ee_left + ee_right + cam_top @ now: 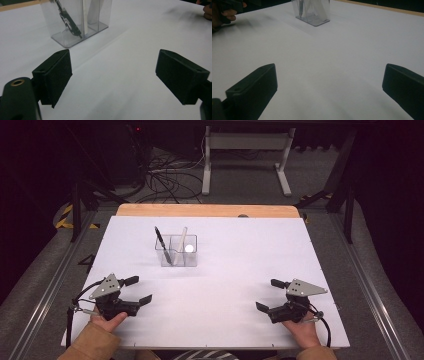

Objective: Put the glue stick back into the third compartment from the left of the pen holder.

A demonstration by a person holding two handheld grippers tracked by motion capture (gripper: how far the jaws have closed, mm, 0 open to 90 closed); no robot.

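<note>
In the high view the left gripper (138, 289) and the right gripper (270, 295) both sit near the table's (235, 270) near edge, well apart from each other, each with its jaws spread wide and holding nothing. Bare white tabletop lies between them and stretches ahead of both, with open room out to the side edges. Ahead of the left gripper and a little toward the middle stands a clear plastic holder (179, 251) split into two compartments; a black pen (162, 244) leans in the one on the left gripper's side, and a white pen (181, 240) leans at the divider, with a round white spot showing in the other compartment. In the left gripper view the two black jaws stand far apart over bare table, and the holder (75, 22) is ahead and left of the gap, the black pen (68, 22) tilted inside it. In the right gripper view the jaws are likewise wide apart, the holder (313, 11) stands far ahead, left of centre, and the other hand (227, 13) shows at the upper left.
</note>
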